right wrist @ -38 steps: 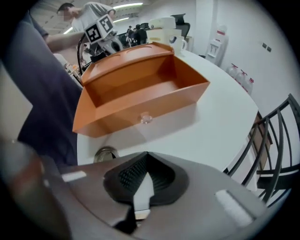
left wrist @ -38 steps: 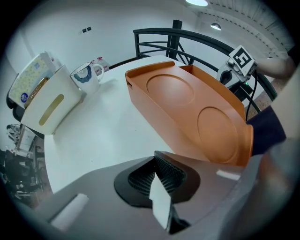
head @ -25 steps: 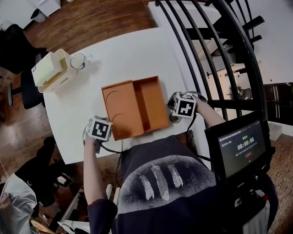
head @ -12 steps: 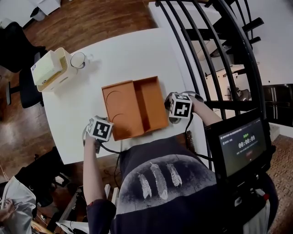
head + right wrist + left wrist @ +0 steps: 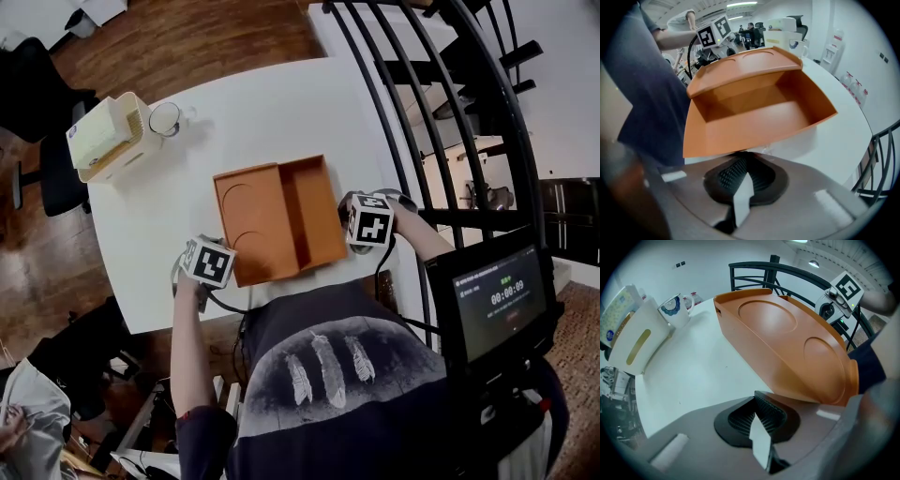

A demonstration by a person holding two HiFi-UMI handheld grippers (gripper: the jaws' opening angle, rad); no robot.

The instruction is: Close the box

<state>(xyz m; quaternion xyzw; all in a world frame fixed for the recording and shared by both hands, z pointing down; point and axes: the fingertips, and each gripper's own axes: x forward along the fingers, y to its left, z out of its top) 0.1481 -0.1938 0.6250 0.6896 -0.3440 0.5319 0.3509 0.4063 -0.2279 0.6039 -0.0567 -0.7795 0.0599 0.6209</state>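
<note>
The orange box (image 5: 314,211) stands open on the white surface (image 5: 262,122), its lid (image 5: 251,220) spread out to the box's left. The left claw (image 5: 758,405) is clenched empty beside the lid's near corner. The right claw (image 5: 744,164) is clenched empty at the box's right wall.

1. Box (image 5: 314,211) on table (image 5: 272,103), btw L tongs (image 5: 757,423) & R tongs (image 5: 743,180).
2. Lid (image 5: 251,220) just ahead of L tongs; box wall just ahead of R tongs.
3. Mug (image 5: 165,119) & holder (image 5: 106,136) side by side, well beyond L tongs, ahead-left.
</note>
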